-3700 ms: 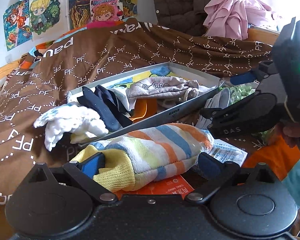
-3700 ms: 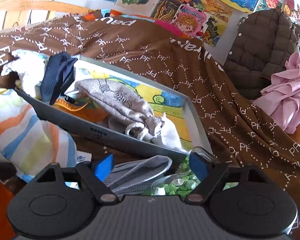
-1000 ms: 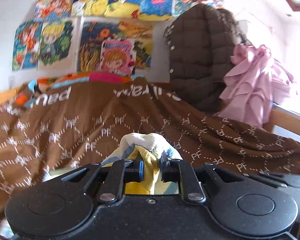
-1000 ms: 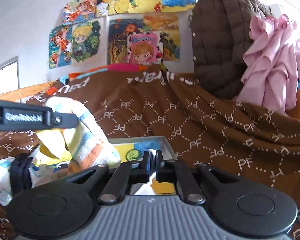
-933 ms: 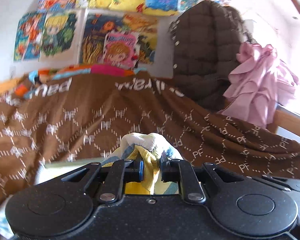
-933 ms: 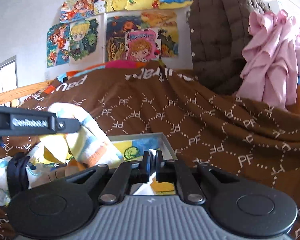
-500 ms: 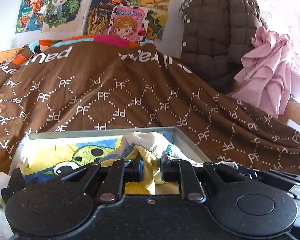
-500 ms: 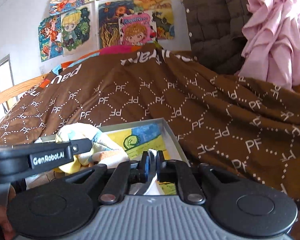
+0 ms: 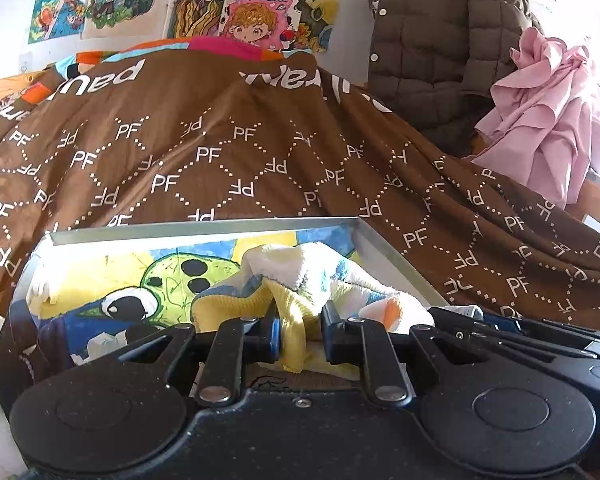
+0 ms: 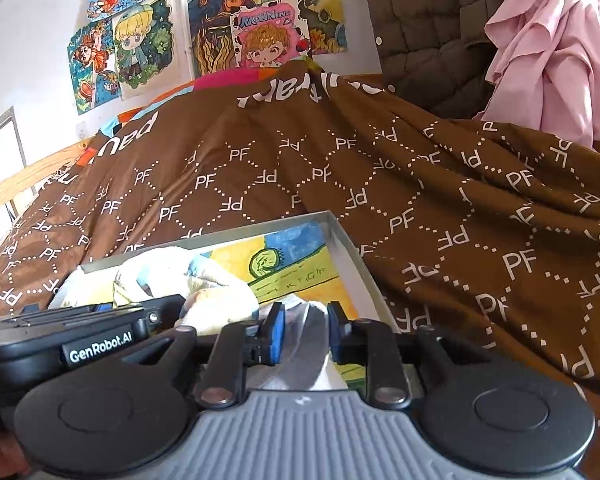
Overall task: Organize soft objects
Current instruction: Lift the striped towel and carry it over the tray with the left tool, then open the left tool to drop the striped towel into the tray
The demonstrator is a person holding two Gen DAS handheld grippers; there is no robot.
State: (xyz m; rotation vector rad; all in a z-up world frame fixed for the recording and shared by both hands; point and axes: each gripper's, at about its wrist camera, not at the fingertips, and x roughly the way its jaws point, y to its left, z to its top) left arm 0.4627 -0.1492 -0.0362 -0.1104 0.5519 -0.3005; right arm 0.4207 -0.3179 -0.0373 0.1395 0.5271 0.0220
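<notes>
A pastel striped sock (image 9: 300, 264) lies crumpled in the grey tray (image 9: 204, 226), whose floor carries a cartoon picture. My left gripper (image 9: 300, 334) still pinches the sock's yellow cuff, and its jaws are easing open. In the right wrist view the same sock (image 10: 204, 280) sits left of my right gripper (image 10: 305, 330). That gripper's jaws are opening, and a grey-white cloth (image 10: 304, 344) hangs loose between the blue pads (image 10: 278, 330) over the tray's right end (image 10: 352, 248). The left gripper's body (image 10: 100, 348) crosses that view at lower left.
A brown "PF" blanket (image 9: 260, 152) covers the bed behind the tray. A brown quilted jacket (image 9: 440, 40) and a pink garment (image 9: 552, 112) hang at the back right. Posters (image 10: 140, 40) line the wall. A dark cloth (image 9: 12, 340) lies at the tray's left end.
Both grippers came down toward the tray, and the striped sock now rests inside it. The right jaws have parted from the grey-white cloth. The left jaws stand slightly wider.
</notes>
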